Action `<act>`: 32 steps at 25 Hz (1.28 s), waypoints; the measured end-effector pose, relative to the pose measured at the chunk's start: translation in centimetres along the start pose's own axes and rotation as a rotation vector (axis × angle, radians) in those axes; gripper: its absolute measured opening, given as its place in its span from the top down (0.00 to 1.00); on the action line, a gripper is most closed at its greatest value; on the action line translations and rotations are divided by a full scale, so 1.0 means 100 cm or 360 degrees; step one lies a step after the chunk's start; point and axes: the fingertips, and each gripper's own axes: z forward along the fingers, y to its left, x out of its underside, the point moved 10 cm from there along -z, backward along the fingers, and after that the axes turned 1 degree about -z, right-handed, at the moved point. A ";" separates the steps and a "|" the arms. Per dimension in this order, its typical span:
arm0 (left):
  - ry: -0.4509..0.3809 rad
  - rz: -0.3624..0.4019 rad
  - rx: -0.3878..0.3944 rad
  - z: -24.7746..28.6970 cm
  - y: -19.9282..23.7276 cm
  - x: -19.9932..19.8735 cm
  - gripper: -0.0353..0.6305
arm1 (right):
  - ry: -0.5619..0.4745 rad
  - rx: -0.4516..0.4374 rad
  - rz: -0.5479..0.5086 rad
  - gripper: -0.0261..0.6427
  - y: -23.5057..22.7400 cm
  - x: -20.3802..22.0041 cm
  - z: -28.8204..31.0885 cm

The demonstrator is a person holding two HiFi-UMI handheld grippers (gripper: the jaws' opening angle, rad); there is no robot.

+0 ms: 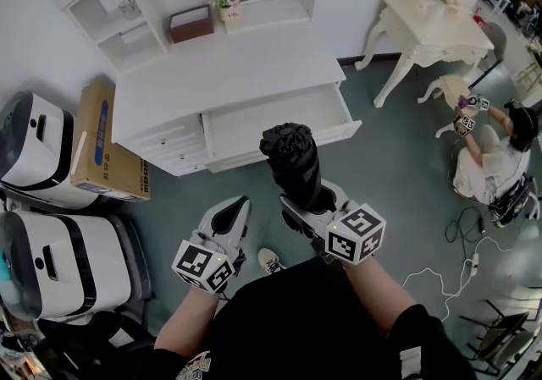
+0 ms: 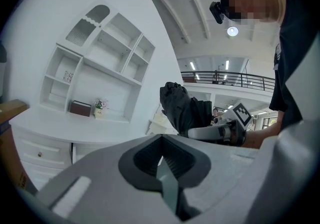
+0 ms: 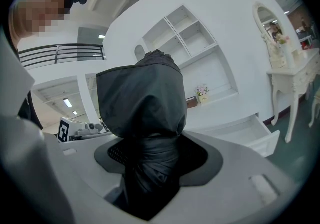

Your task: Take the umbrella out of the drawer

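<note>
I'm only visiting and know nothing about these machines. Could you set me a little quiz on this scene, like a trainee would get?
1. True or false: the folded black fabric umbrella lies inside the open white wooden drawer.
2. What is the left claw gripping? A) the umbrella B) nothing, its jaws are together C) the drawer's front
3. Fill in: the right claw is shut on the ____.

Key: 1 false, the umbrella is held upright outside the drawer; 2 B; 3 umbrella.
</note>
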 end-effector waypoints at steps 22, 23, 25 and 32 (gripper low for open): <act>-0.0019 -0.0084 -0.0181 0.083 -0.090 0.014 0.95 | 0.0090 -0.0209 0.0031 0.54 -0.077 -0.014 -0.076; -0.0021 -0.0081 -0.0180 0.085 -0.093 0.014 0.95 | 0.0089 -0.0216 0.0027 0.54 -0.078 -0.015 -0.077; -0.0022 -0.0074 -0.0179 0.087 -0.098 0.015 0.95 | 0.0085 -0.0225 0.0024 0.54 -0.080 -0.016 -0.080; -0.0018 -0.0071 -0.0169 0.087 -0.102 0.014 0.95 | 0.0059 -0.0229 0.0035 0.54 -0.080 -0.016 -0.083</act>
